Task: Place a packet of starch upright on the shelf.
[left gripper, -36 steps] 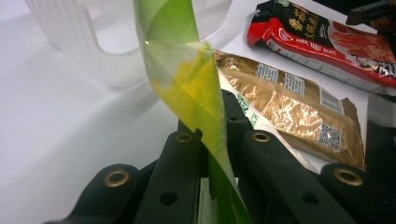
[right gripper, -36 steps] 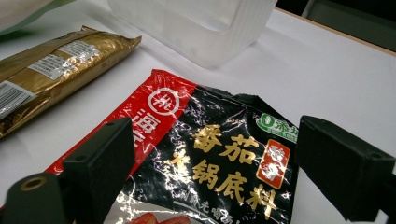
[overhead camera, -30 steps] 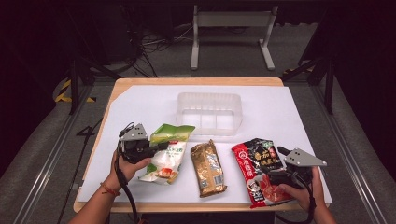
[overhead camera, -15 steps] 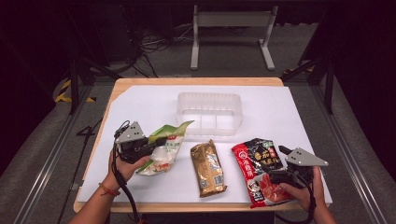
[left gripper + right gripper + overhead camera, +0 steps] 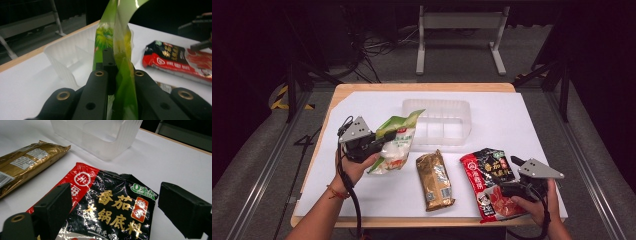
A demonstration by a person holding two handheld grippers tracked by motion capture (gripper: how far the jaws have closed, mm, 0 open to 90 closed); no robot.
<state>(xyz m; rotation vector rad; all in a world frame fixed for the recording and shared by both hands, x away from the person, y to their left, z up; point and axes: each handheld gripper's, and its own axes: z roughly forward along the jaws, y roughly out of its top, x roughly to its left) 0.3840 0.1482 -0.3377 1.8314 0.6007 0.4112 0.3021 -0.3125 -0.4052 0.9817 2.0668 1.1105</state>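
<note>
Currently: left claw (image 5: 388, 137) clenched on green packet (image 5: 396, 145), raised off bench (image 5: 512, 115); right claw (image 5: 113, 212) released, straddling red packet (image 5: 105, 205).

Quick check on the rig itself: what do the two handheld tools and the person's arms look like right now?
Both are black pistol-style bodies with a grey three-cornered plate on top: the left tool and the right tool. Each trails a black cable along the forearm. In the left gripper view the jaws are matte black with brass-ringed holes. Forearms are unsleeved; a red band circles the left wrist.
</note>
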